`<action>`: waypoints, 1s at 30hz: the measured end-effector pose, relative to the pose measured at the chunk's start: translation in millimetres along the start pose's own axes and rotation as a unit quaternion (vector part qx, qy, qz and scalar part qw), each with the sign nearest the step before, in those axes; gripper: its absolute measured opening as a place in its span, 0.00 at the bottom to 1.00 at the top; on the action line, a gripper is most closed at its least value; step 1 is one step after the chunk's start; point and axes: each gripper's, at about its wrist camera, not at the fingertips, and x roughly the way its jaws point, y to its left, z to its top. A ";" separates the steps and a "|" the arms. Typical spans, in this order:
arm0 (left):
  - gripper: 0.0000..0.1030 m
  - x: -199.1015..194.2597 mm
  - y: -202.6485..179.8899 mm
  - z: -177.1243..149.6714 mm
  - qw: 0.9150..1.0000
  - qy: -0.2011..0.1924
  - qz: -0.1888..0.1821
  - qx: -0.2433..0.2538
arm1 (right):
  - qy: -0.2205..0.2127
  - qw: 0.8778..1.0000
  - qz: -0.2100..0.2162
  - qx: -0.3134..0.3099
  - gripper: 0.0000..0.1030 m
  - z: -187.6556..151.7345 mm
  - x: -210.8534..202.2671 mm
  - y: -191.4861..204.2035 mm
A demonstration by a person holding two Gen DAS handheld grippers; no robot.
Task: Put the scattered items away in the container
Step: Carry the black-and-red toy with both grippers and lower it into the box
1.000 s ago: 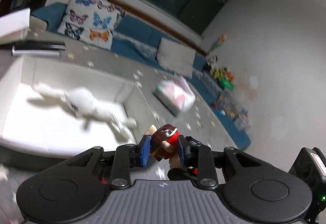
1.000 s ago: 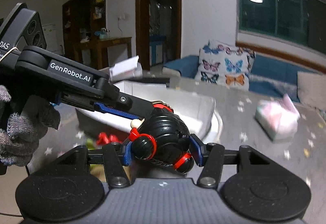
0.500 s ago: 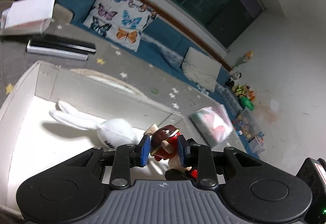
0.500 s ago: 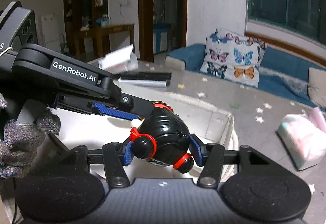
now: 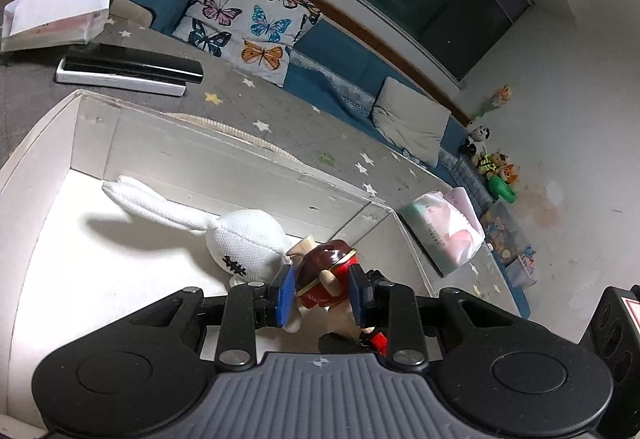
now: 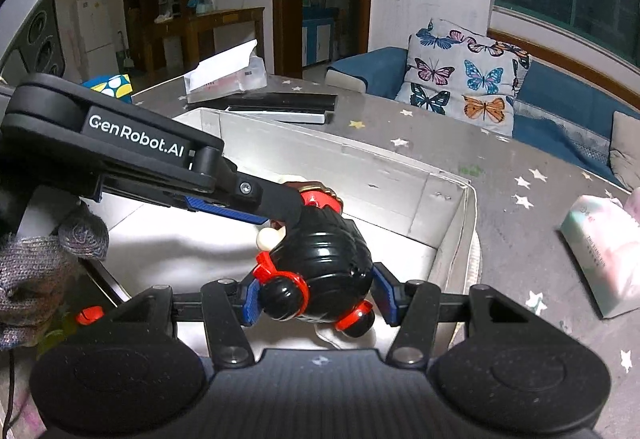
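Observation:
My left gripper [image 5: 322, 293] is shut on a small wooden doll with a brown and red head [image 5: 326, 273], held above the white box [image 5: 224, 159]. A white plush rabbit [image 5: 240, 239] lies inside the box, just left of the doll. My right gripper [image 6: 316, 297] is shut on a black ribbed toy with red rings [image 6: 320, 263], also over the white box [image 6: 400, 175]. The left gripper's arm [image 6: 152, 159] crosses the right wrist view, with the doll [image 6: 316, 195] touching or just behind the black toy.
A pale tissue pack [image 5: 444, 235] lies on the grey star-patterned table right of the box. A black and white flat device [image 5: 128, 73] and a white paper box [image 5: 56, 15] lie beyond it. A butterfly cushion [image 5: 248, 23] sits on the blue sofa. A red piece [image 6: 89, 315] lies at lower left.
Both grippers have moved with their toys from beside the box to over its inside. The rabbit and box wall now look closer and lower in view.

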 end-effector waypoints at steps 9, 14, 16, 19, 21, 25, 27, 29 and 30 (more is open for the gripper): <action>0.30 -2.3 2.1 -2.9 1.000 0.007 -0.003 0.001 | 0.000 1.000 0.004 0.007 0.55 0.9 -5.1 -1.0; 0.31 0.0 3.2 -5.1 1.000 0.017 -0.002 -0.003 | 0.000 1.000 0.015 0.017 0.60 1.3 -6.7 -2.7; 0.31 0.2 2.1 -6.2 1.000 0.017 -0.003 -0.001 | -0.002 1.000 0.013 0.019 0.61 0.7 -7.5 -2.7; 0.31 0.0 2.3 -6.6 1.000 0.020 -0.003 -0.002 | -0.004 1.000 0.007 0.017 0.61 0.3 -8.5 -2.3; 0.31 -1.7 2.1 -7.3 1.000 0.019 -0.003 -0.001 | -0.007 1.000 0.004 0.020 0.61 0.3 -9.2 -2.9; 0.31 -7.3 0.6 -8.2 1.000 0.013 -0.002 0.002 | -0.011 1.000 0.004 0.023 0.61 -2.0 -12.9 -2.1; 0.31 -10.3 0.1 -8.7 1.000 0.011 -0.001 0.004 | -0.013 1.000 0.003 0.021 0.61 -4.1 -15.3 -0.1; 0.31 -13.3 -0.2 -9.8 1.000 0.011 0.001 0.004 | -0.015 1.000 0.003 0.019 0.61 -5.5 -17.2 1.9; 0.31 -14.9 -0.3 -10.5 1.000 0.010 0.001 0.004 | -0.018 1.000 0.003 0.019 0.62 -5.8 -18.7 3.0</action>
